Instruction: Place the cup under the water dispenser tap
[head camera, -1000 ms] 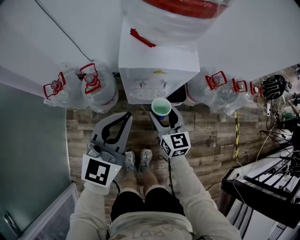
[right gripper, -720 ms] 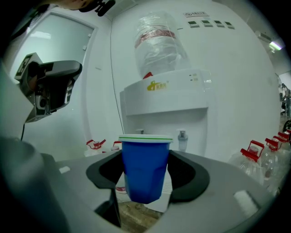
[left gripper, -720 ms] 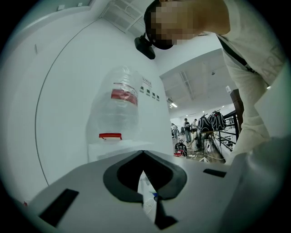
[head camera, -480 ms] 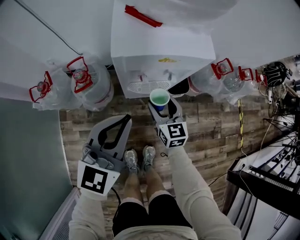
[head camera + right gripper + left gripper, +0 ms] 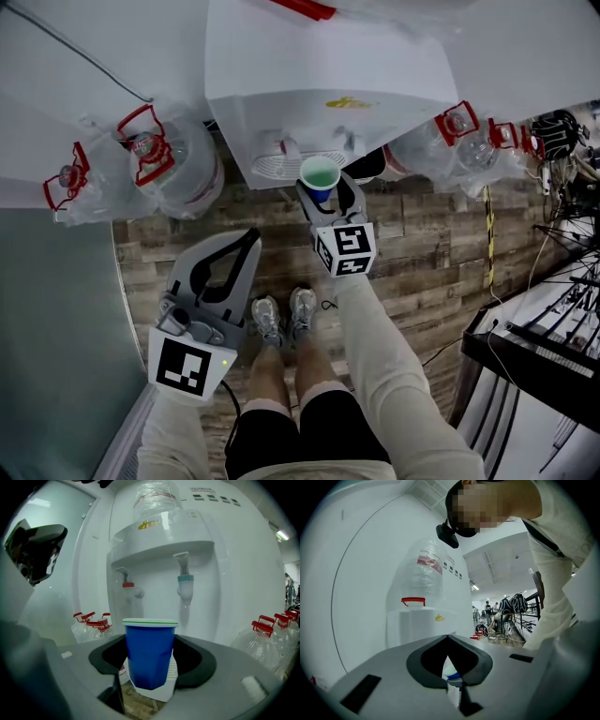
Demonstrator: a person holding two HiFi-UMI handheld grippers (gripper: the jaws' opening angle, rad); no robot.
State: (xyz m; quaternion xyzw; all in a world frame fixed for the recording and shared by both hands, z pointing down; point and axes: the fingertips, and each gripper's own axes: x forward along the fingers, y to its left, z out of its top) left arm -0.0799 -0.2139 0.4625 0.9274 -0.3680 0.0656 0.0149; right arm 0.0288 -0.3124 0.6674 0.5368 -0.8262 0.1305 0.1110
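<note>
I hold the cup (image 5: 150, 653) clamped in my right tool (image 5: 324, 195), near the water dispenser (image 5: 206, 564), left tool (image 5: 251, 236) closed and empty; next, ease it farther in beneath a tap (image 5: 185, 585).

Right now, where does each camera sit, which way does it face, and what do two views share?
Head view: on the person's head, facing steeply down at the dispenser and floor; shows both arms, legs, left gripper, right gripper.
Left gripper view: on that gripper, facing along its shut jaws toward the dispenser's side; shows the person's torso.
Right gripper view: on that gripper, facing the taps; its jaws clamp the cup.
Shared: head and right gripper views show the cup.
</note>
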